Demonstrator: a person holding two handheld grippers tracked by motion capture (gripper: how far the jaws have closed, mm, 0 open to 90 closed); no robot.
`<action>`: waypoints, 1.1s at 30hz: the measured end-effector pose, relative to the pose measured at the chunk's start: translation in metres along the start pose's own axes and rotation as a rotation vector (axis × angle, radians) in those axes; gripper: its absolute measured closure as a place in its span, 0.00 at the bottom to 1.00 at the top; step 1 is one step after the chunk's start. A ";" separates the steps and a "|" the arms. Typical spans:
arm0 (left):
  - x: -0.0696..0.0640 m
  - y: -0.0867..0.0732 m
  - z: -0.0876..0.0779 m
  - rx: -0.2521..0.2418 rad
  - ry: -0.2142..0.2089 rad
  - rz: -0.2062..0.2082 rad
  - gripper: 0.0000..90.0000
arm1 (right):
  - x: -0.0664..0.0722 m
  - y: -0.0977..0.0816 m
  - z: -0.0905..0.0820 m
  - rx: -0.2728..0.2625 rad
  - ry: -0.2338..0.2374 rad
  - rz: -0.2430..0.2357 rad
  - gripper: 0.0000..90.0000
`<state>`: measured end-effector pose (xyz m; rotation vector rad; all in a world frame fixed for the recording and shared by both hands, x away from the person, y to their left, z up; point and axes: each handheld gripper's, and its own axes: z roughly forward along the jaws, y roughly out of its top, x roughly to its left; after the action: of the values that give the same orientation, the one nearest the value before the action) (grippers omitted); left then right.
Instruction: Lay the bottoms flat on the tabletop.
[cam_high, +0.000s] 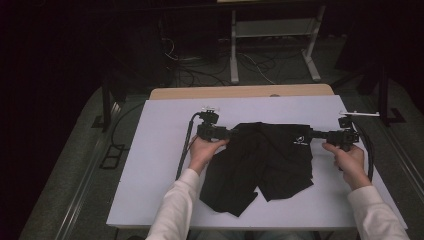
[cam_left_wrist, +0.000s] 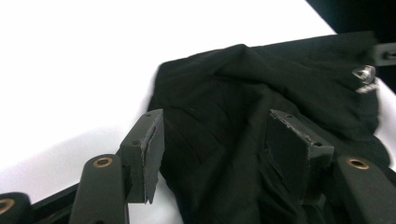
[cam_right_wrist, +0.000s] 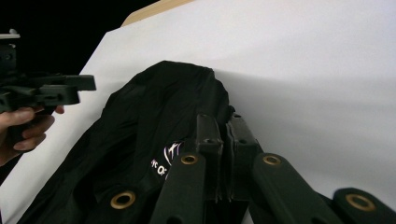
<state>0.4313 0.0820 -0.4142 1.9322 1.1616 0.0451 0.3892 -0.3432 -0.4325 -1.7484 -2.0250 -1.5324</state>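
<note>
matt black cloth shorts (cam_high: 260, 160), smooth white table (cam_high: 150, 165)

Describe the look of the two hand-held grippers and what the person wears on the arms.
Both the left hand-held gripper and the right hand-held gripper are black, boxy tools with two flat, rectangular jaws on hinged links pinned by brass-coloured rivets. A black cable trails from the left one, another from the right. The person wears white long sleeves with ribbed cuffs; both hands are bare.

Bare table (cam_high: 150, 165) lies left of black shorts (cam_high: 260, 160).
</note>
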 end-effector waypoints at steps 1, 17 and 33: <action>0.000 0.001 0.001 -0.003 0.011 -0.004 0.43 | 0.000 0.000 0.000 -0.002 0.000 -0.001 0.94; -0.001 -0.002 0.026 -0.003 0.126 -0.074 0.44 | 0.003 -0.001 0.005 0.002 0.000 -0.007 0.94; -0.022 -0.012 0.049 0.062 0.313 0.093 0.69 | 0.005 -0.001 0.007 0.005 0.005 -0.013 0.94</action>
<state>0.4317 0.0366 -0.4448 2.0847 1.2852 0.3765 0.3904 -0.3348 -0.4338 -1.7314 -2.0395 -1.5328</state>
